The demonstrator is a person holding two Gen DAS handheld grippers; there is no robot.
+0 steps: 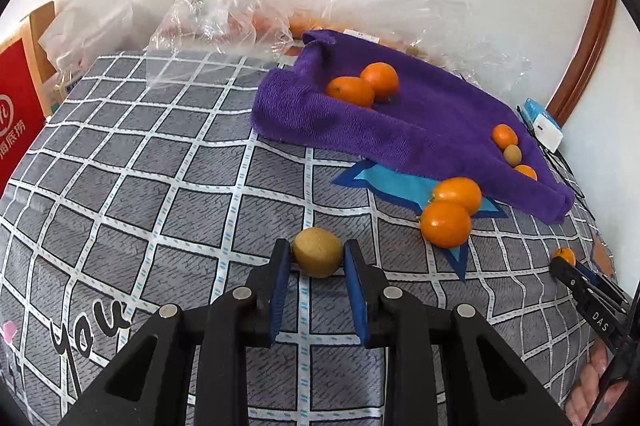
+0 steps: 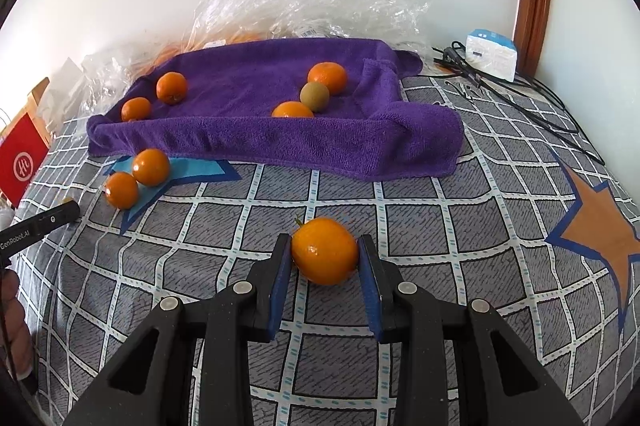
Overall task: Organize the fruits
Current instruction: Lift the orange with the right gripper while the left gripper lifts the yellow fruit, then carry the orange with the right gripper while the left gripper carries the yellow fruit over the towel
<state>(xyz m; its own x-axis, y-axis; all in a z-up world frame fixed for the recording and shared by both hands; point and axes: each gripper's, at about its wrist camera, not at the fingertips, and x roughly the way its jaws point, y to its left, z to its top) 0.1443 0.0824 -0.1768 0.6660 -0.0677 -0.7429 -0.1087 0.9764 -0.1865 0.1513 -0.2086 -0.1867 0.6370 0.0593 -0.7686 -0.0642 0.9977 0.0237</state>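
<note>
The left gripper point(image 1: 317, 258) squeezes a small brown fruit point(image 1: 318, 252) between its blue pads, low over the checked cloth point(image 1: 168, 162). The right gripper point(image 2: 325, 258) is pinched on an orange point(image 2: 325, 251). The purple towel point(image 2: 256, 94) lies at 12 o'clock, holding more oranges. Two oranges point(image 2: 136, 178) sit at 10 o'clock.

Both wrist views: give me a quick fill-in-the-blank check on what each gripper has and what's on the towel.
1. The left gripper is shut on a ____ fruit.
2. The right gripper is shut on an ____.
3. The sorted fruits lie on a ____ towel.
4. Two oranges rest off the towel on a ____ star print.

Missing words: brown; orange; purple; blue
</note>
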